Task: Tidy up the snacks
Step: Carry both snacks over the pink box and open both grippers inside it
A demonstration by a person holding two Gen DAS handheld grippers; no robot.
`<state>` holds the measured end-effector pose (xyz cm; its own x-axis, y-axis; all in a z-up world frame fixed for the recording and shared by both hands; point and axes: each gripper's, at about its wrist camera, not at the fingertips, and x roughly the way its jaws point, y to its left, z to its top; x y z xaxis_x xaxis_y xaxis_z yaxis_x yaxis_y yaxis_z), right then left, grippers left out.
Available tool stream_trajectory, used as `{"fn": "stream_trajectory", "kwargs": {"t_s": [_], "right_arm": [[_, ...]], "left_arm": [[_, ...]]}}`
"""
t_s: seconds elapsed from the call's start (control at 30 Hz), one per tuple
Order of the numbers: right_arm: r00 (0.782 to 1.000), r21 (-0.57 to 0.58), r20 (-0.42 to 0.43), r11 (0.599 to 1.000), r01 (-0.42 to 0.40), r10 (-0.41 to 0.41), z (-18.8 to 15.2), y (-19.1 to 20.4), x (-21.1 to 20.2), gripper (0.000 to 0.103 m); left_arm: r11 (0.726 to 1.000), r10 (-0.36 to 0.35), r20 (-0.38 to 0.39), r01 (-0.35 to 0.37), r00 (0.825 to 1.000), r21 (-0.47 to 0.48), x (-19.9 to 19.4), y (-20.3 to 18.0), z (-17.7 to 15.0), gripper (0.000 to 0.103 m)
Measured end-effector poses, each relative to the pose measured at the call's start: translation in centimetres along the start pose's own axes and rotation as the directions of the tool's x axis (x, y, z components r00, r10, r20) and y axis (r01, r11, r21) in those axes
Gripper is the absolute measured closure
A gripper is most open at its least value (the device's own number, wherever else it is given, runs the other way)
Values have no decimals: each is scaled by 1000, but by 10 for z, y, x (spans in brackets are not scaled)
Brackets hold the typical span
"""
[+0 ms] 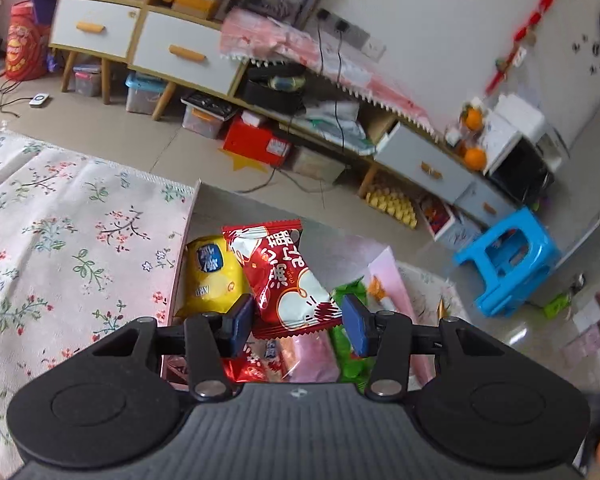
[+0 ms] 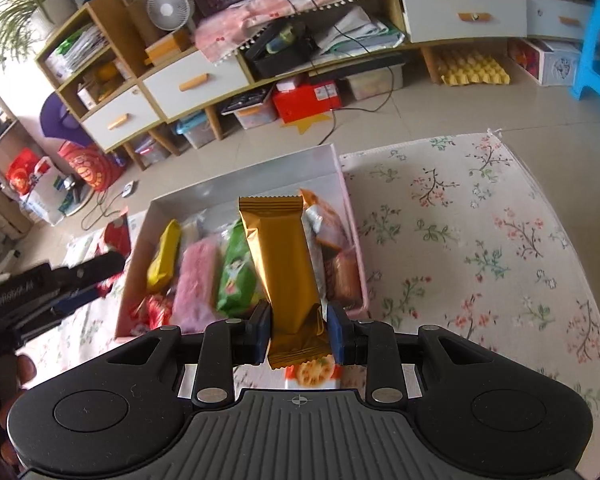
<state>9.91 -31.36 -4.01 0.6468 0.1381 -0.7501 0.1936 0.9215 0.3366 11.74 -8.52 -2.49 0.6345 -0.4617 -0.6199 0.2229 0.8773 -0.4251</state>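
Left hand-held gripper (image 1: pixel 298 322) is pinching a red snack pack (image 1: pixel 286 280) by its lower end, pads closed onto the wrapper, and the pack sticks out forward over the pink box (image 1: pixel 188 248). Right hand-held gripper (image 2: pixel 298 334) is the same deal, clamped on the bottom of a gold bar (image 2: pixel 286 260) whose long axis points straight away from the fingers toward the box (image 2: pixel 244 176). The box is right below and ahead of both, so I'd guess a short dip forward drops either one in. The gold bar looks lined up with the row already in there: yellow pack (image 2: pixel 164 254), pink pack (image 2: pixel 196 284), green pack (image 2: pixel 236 272), all lengthwise. Everything sits on a floral cloth (image 2: pixel 480 240). Behind that: tiled floor, white-drawer cabinet (image 2: pixel 188 80), blue stool (image 1: pixel 508 264).
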Motion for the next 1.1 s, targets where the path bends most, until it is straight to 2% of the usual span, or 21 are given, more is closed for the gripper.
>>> {"fn": "stream_trajectory", "kwargs": {"t_s": [0.1,0.23,0.33,0.37,0.5,0.63,0.73,0.8,0.83,0.87,0.9,0.93,1.0,1.1], "right_arm": [[1000,2,2,1000,9,-9,8,-2,8,75],[1000,9,7,1000,-20,20,15,4,15,75],[999,-9,15,999,-35,36,22,15,20,75],[999,-13,16,999,-38,39,24,17,22,75],[999,-36,18,999,-33,34,33,27,33,75],[1000,-58,4,998,-14,15,43,32,47,75],[1000,-79,21,997,4,-3,51,40,53,73],[998,-101,68,995,24,-17,54,48,54,68],[996,-101,83,994,46,-38,54,50,54,63],[994,-95,97,993,64,-55,52,50,53,49],[991,-81,118,994,78,-68,50,48,50,44],[988,-70,130,994,89,-79,49,45,47,44],[988,-61,136,995,81,-72,46,40,38,44],[988,-13,143,998,54,-52,42,30,19,44]], "left_arm": [[999,28,-17,-27,999,28,7,1,-3,59],[997,41,-27,-39,999,64,5,2,-4,57],[994,62,3,-62,998,91,-5,1,-1,45],[995,52,17,-54,998,78,-10,4,1,46],[1000,31,24,-31,999,1,-18,18,7,60],[999,21,3,-21,1000,31,-13,12,3,67],[997,22,-2,-22,1000,70,-8,2,2,68],[992,86,-28,-82,996,99,-1,-2,0,68],[987,126,-56,-120,990,103,5,-1,-2,68],[981,169,-84,-160,982,107,10,2,-3,70],[974,207,-92,-196,974,117,11,4,-3,72],[967,230,-78,-218,970,133,10,4,-3,74],[966,229,-57,-220,972,135,2,5,1,73],[986,155,-41,-152,987,68,-11,8,8,66]]}}
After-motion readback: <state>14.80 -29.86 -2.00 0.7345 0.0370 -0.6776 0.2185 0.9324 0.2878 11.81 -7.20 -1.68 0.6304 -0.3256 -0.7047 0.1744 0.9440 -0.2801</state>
